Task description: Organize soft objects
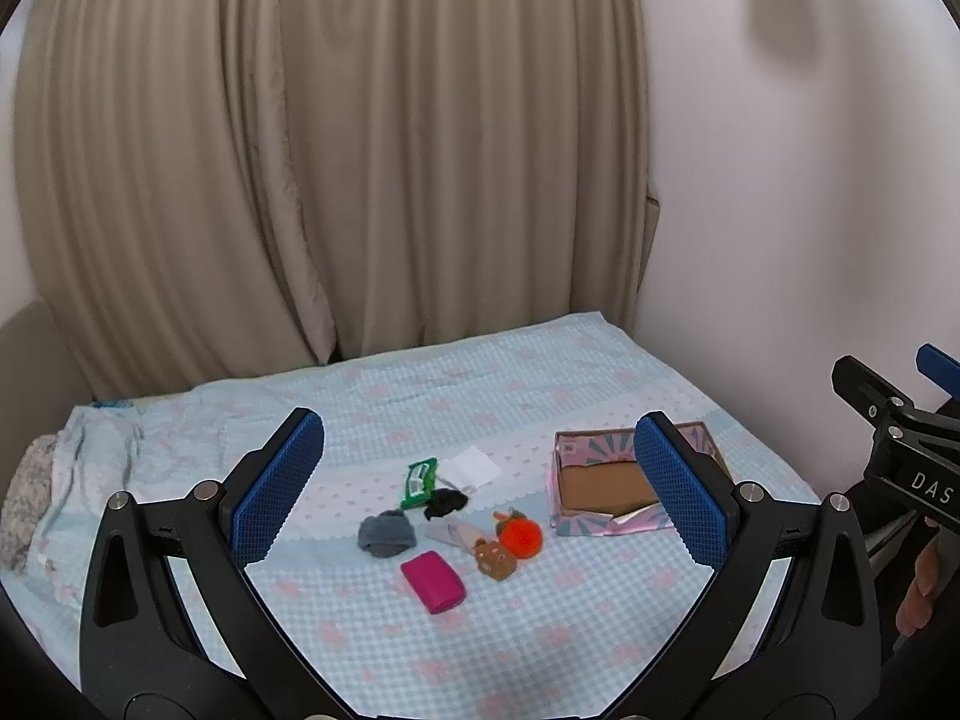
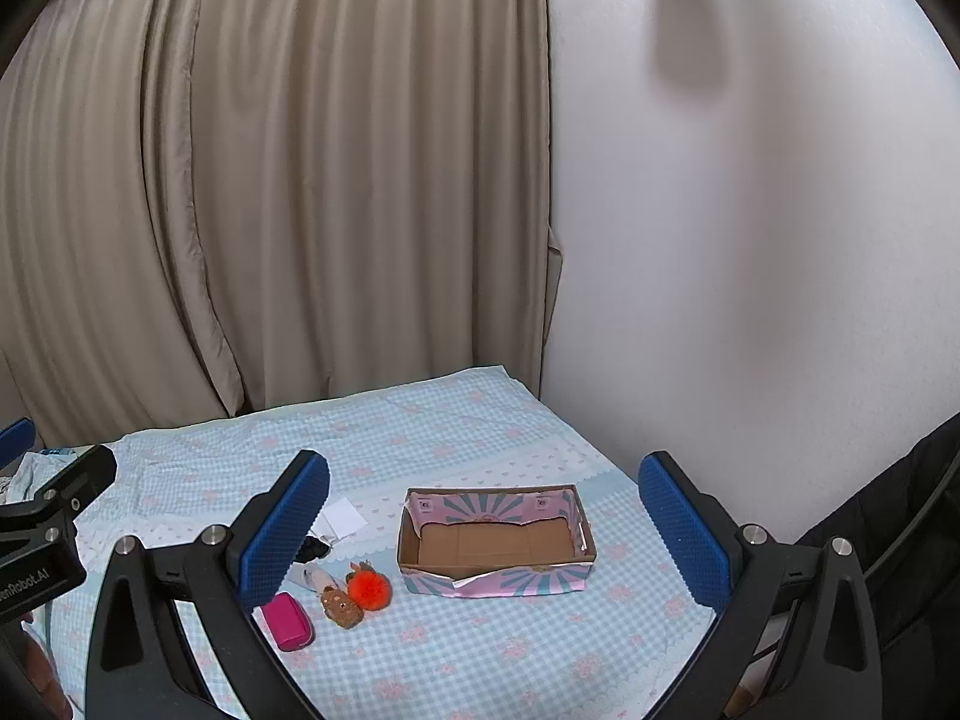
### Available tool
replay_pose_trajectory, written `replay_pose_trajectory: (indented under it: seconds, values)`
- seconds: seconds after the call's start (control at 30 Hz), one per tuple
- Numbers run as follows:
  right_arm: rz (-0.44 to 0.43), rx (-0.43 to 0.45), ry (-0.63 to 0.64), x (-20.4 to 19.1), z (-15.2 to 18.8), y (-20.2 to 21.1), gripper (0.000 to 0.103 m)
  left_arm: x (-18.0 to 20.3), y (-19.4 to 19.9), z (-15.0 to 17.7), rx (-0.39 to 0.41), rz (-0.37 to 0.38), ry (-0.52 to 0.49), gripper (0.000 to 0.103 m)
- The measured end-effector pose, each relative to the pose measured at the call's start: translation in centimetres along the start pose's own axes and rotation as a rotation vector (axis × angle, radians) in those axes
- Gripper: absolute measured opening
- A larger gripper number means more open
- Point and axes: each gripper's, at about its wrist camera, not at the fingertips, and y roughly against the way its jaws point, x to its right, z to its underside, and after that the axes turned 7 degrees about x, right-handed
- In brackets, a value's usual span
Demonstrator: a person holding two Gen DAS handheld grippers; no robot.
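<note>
A small pile of objects lies on the blue checked bedsheet [image 1: 540, 648]: a grey cloth bundle [image 1: 386, 533], a magenta pouch [image 1: 432, 582], an orange pompom [image 1: 520, 534], a brown bear plush [image 1: 495, 558], a black cloth [image 1: 445, 503], a green packet [image 1: 420, 483] and a white folded cloth [image 1: 471, 467]. An open pink-and-blue cardboard box [image 2: 497, 543] stands to their right with nothing inside. My left gripper [image 1: 480, 492] hovers open above the pile. Held open as well, my right gripper [image 2: 483, 531] hangs over the box. The pompom [image 2: 368, 586], bear [image 2: 342, 600] and pouch [image 2: 290, 630] show in the right wrist view.
Beige curtains [image 1: 330, 150] hang behind the bed and a white wall [image 2: 750, 240] runs along its right side. Crumpled bedding [image 1: 72, 480] sits at the far left. A dark garment [image 2: 900, 510] lies at the right edge.
</note>
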Motion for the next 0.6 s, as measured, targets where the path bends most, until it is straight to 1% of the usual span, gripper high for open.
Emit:
replay_pose_trajectory:
  seconds: [0.6]
  values:
    - [0.008, 0.0, -0.008, -0.18, 0.06, 0.82, 0.103, 0.51, 0.01, 0.07, 0.002, 0.002, -0.002, 0.103]
